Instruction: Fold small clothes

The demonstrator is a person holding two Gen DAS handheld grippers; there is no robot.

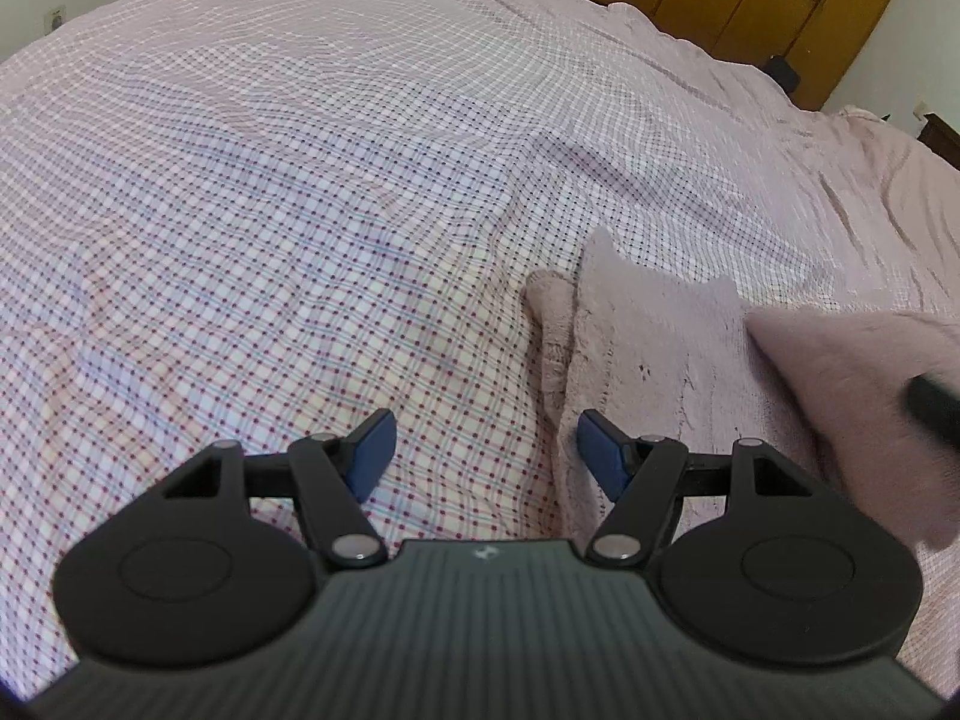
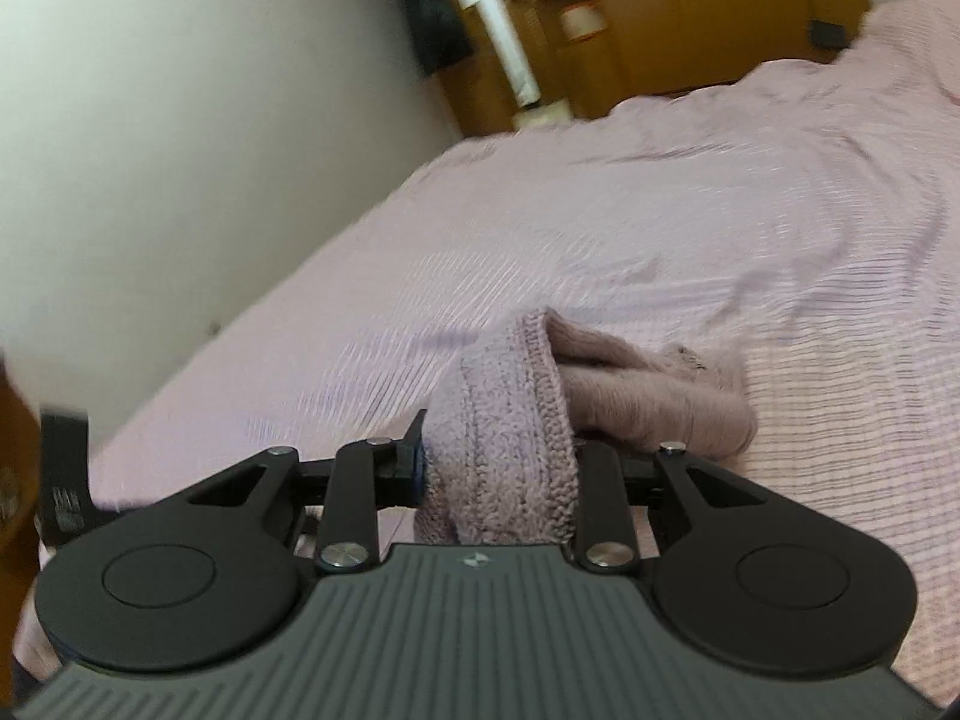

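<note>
Your left hand-held gripper (image 1: pixel 486 450) hovers with its blue pads (image 1: pixel 375 450) spread wide apart and nothing between them, just above the checked bedspread (image 1: pixel 270 210). The pink fleece garment (image 1: pixel 648 372) lies on the bed under and beyond the right-hand pad, its long axis running away from you, with a narrower piece along its left edge. At the right of that view one corner is lifted off the bed and blurred, with a dark finger of the other tool crossing it.

Your right hand-held gripper (image 2: pixel 498 468) is clamped on a bunched fold of the same pink fleece garment (image 2: pixel 510 420); the ribbed hem stands upright between the fingers, and the rest trails off to the right over the bed. Only this view shows the wall and the wooden wardrobe (image 2: pixel 690 18) behind.
</note>
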